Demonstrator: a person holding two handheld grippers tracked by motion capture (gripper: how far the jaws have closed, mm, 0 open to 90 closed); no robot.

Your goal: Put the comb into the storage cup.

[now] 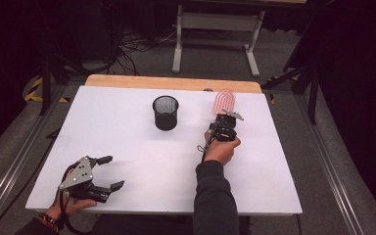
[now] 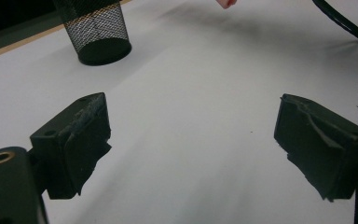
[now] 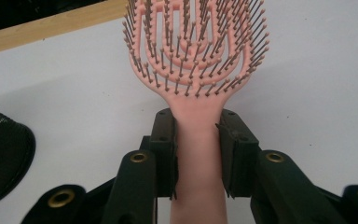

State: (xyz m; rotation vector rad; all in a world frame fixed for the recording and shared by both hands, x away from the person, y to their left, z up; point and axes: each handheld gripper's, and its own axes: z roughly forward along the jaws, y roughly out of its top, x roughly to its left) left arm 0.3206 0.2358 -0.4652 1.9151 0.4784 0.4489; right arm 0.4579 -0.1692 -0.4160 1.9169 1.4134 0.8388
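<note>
The desk (image 1: 142,161) is the biggest thing here: a flat, matte white rectangular top, smooth and bare over most of its surface, with a strip of pale wood along its far edge. Beyond it, on grey carpet, stands a light metal frame (image 1: 218,34) with two upright legs on flat feet.

On the far half of the desk, left of centre, stands a black wire-mesh cup (image 1: 165,112), a round upright cylinder with a fine woven lattice wall and a solid dark base.

The left gripper (image 1: 108,172) lies low at the near left corner of the desk, held in a hand, a grey three-cornered plate on top. Its two blocky black jaws stand spread wide apart with only bare white desk between them; the pad (image 2: 81,140) of one looks scuffed and ragged along its edge.

The right gripper (image 1: 223,122), held in the person's right hand (image 1: 220,149) with a dark sleeve behind, is on the right part of the desk, to the right of the mesh cup. Its jaws are closed tight on the smooth stem of a pink plastic hairbrush (image 3: 196,56), one jaw on each side. The brush has an oval openwork head of curved ribs, studded with thin bristles tipped with small balls, pointing away toward the desk's far edge.
</note>
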